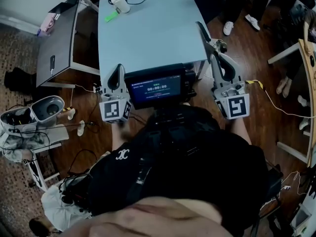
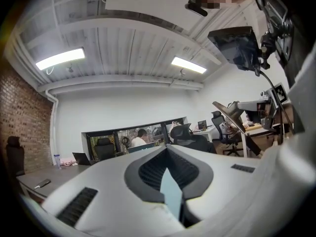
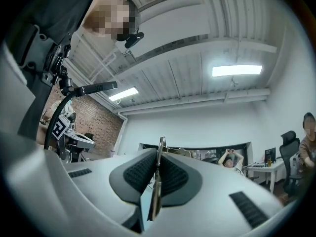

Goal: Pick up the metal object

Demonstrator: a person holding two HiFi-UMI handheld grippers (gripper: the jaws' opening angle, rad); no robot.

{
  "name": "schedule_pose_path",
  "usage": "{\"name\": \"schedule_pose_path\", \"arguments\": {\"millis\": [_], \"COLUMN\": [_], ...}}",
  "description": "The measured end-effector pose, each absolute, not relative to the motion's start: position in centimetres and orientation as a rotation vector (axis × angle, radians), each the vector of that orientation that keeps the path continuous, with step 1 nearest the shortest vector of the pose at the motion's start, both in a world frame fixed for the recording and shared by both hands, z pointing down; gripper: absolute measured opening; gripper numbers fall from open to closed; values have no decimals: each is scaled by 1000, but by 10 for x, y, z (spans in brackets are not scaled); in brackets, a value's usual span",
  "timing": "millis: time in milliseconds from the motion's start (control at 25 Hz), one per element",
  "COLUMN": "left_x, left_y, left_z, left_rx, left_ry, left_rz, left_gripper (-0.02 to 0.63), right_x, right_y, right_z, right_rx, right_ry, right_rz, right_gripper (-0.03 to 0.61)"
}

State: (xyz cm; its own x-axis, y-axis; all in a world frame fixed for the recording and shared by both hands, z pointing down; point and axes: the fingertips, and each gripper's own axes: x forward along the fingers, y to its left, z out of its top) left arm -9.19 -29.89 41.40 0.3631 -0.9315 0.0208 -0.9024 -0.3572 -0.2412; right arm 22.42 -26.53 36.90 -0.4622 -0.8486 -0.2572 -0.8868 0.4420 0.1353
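Note:
In the head view, my right gripper [image 1: 214,53] is held up off the right edge of the light blue table [image 1: 148,38]. It is shut on a thin metal object [image 1: 203,34] that sticks out past the fingertips. The right gripper view looks up at the ceiling, and the metal object [image 3: 158,177] stands as a bright strip with a rounded top, pinched between the dark pads [image 3: 138,174] of the right gripper [image 3: 160,154]. My left gripper [image 1: 118,69] hovers at the table's near edge. In its own view the left gripper [image 2: 166,151] has its jaws together with nothing between them.
A white cup [image 1: 120,3] and a green item [image 1: 111,17] sit at the table's far end. A dark screen [image 1: 155,88] hangs between the grippers. A grey desk [image 1: 61,38] stands left, and seated people's feet [image 1: 228,27] are at the upper right. Cables lie on the wooden floor.

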Motion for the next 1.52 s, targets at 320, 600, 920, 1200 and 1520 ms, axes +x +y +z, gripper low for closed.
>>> {"name": "schedule_pose_path", "arguments": {"millis": [320,600,920,1200,1520], "left_x": [-72,-176,-232,-192,-182], "left_y": [-182,-128,-23,23,19], "left_z": [388,420,448,424,421], "left_rx": [-2416,-2473,-2557,-2546,-2548], "left_ry": [1577,1593,1634,1566,1561], "left_rz": [-183,-161,-214,-208,-197], "left_gripper": [3,3,3,3,3], "right_x": [244,147,96,135,141], "right_y": [-138,-76,29,90,94], "right_z": [356,374,382,367,366], "right_rx": [-1543,-1544,-1589,-1555,-1571], "right_ry": [2471,2445,2488,2403,2417], "right_rz": [416,296,222,175,209], "right_gripper": [-5,-6,-5,-6,-5]}}
